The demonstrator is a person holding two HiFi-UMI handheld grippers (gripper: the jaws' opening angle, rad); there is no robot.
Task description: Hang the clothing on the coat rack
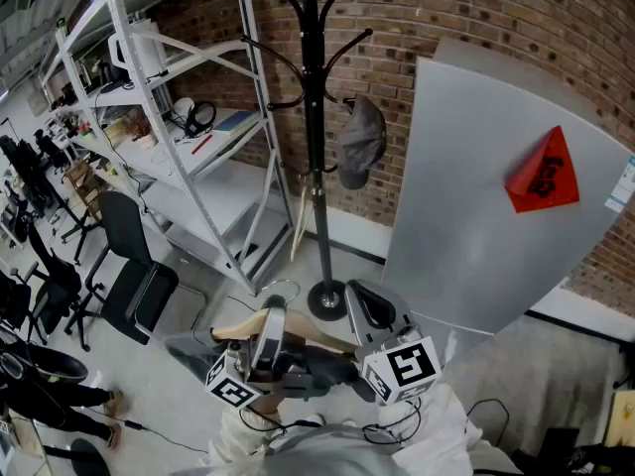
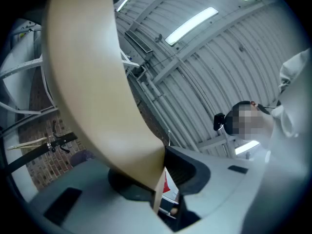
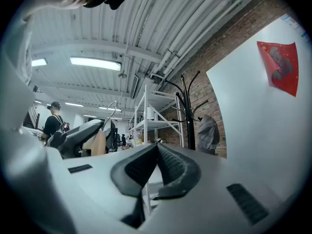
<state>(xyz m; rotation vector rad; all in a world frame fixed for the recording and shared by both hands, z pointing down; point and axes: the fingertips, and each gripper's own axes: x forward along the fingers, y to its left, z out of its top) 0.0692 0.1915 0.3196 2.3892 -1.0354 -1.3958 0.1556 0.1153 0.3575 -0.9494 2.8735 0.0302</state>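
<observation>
- Room: brick wall (image 1: 446, 18), steel shelving (image 1: 189, 117), grey floor (image 1: 169, 375).
- Coat rack (image 1: 316, 147): black, by the wall. A grey cap (image 1: 360, 142) hangs on a low hook.
- Pale panel (image 1: 476, 196), right of the rack: red sticker (image 1: 544, 175) with dark writing, illegible.
- Left gripper (image 2: 161, 177): jaws pinching tan clothing (image 2: 92, 91), held low near the rack's base, not on it.
- Right gripper (image 3: 156, 150): jaws pressed together, nothing between.

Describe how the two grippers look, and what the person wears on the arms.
The left gripper and the right gripper both have smooth, light grey bodies, with black textured pads on the inside of the jaws. Each carries a white cube with black square markers. Thin black cables run close to them. The person wears white sleeves.
</observation>
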